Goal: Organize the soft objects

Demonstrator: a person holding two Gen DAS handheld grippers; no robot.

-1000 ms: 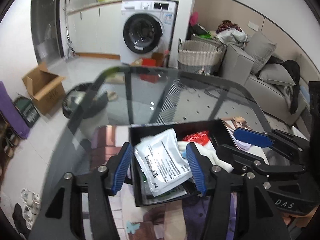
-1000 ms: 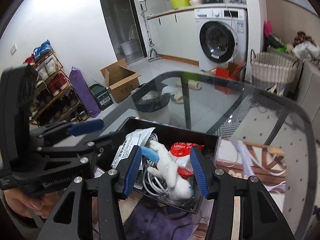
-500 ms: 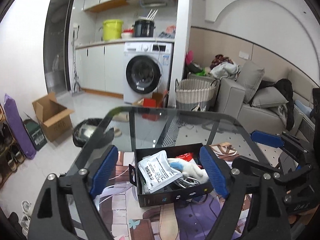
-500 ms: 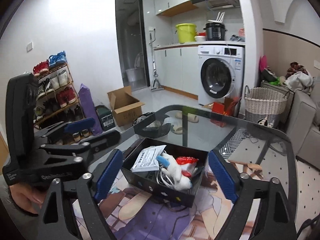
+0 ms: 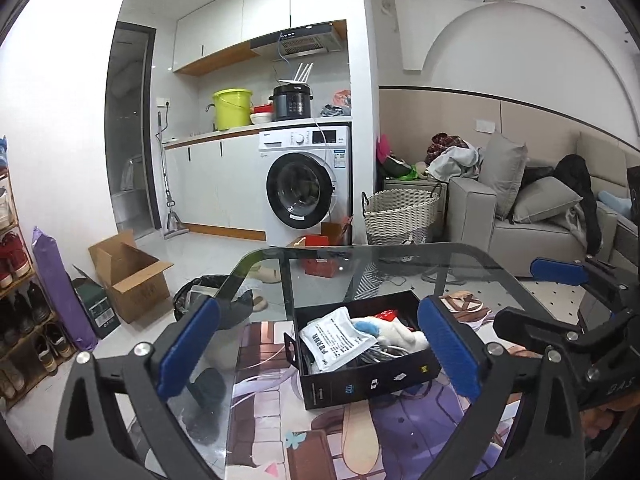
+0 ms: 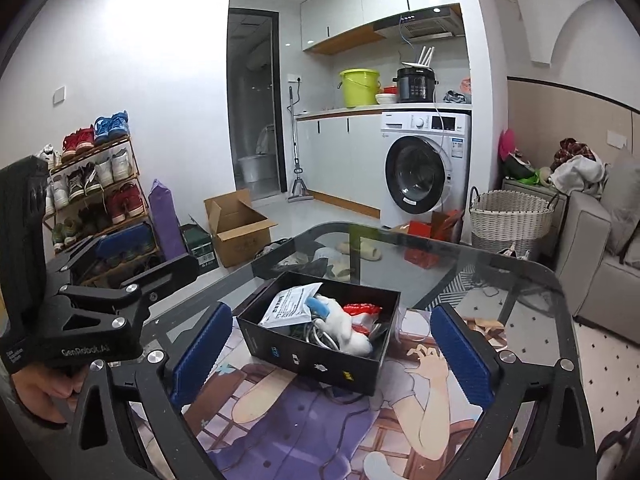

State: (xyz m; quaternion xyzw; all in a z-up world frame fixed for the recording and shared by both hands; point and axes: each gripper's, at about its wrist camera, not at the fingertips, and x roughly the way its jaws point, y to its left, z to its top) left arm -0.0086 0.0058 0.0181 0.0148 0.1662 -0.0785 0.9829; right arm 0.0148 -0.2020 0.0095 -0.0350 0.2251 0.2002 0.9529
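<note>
A black open box (image 5: 370, 380) (image 6: 316, 358) stands on a printed mat (image 6: 312, 420) on a glass table. In it lie a white printed pouch (image 5: 334, 338) (image 6: 290, 306), a white plush toy with a blue tip (image 5: 394, 332) (image 6: 344, 328), a red packet (image 6: 362, 310) and grey cables (image 5: 380, 354). My left gripper (image 5: 318, 354) is open and empty, held back from the box. My right gripper (image 6: 330, 360) is open and empty, also short of the box. Each gripper shows at the edge of the other's view.
The glass table's far edge (image 5: 360, 248) curves ahead. Beyond stand a washing machine (image 5: 306, 188), a wicker basket (image 5: 400, 214), a sofa with cushions (image 5: 532, 216), a cardboard box (image 5: 130, 276) and a shoe rack (image 6: 94, 196). A bin (image 5: 200, 292) sits under the table.
Both grippers have pulled back and up from the box and opened wide. The pouch and the plush toy stay in the box.
</note>
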